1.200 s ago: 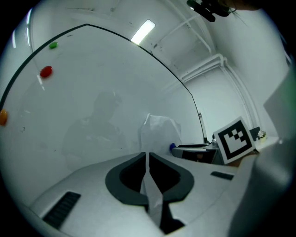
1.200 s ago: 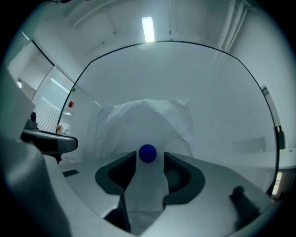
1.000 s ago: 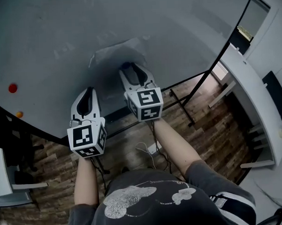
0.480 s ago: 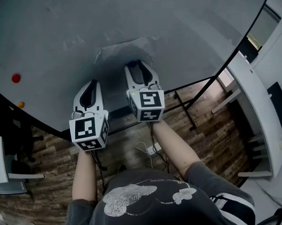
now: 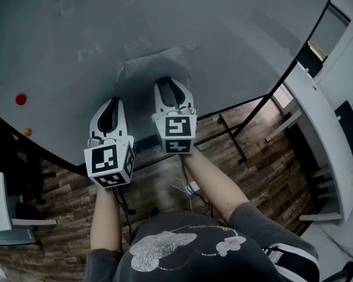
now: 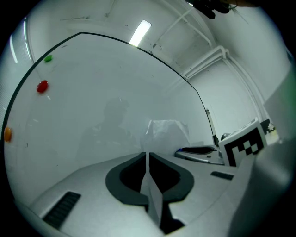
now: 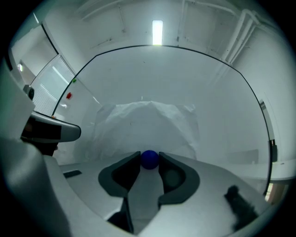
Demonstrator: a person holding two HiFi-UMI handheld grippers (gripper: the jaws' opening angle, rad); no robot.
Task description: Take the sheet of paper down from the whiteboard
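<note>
A crumpled white sheet of paper (image 5: 156, 62) hangs on the whiteboard (image 5: 57, 43); it also shows as the paper (image 6: 167, 132) and the paper (image 7: 143, 122) in the two gripper views. A round blue magnet (image 7: 149, 160) sits on the sheet's lower part. My right gripper (image 7: 149, 156) points straight at the board, and its jaws are closing with the magnet between the tips, touching both. In the head view the right gripper (image 5: 167, 83) hides the magnet. My left gripper (image 5: 111, 105) hovers to the left of the sheet, shut and empty, its tips (image 6: 147, 153) short of the board.
A red magnet (image 5: 20, 99) and an orange magnet (image 5: 27, 132) sit far left on the board; a green magnet (image 6: 48, 59) sits above them. The board's black stand legs (image 5: 234, 135) rest on the wooden floor. A white desk (image 5: 314, 104) runs along the right.
The right gripper's jaws have narrowed around the blue magnet, and its marker cube has shifted slightly left. The left gripper has hardly moved.
</note>
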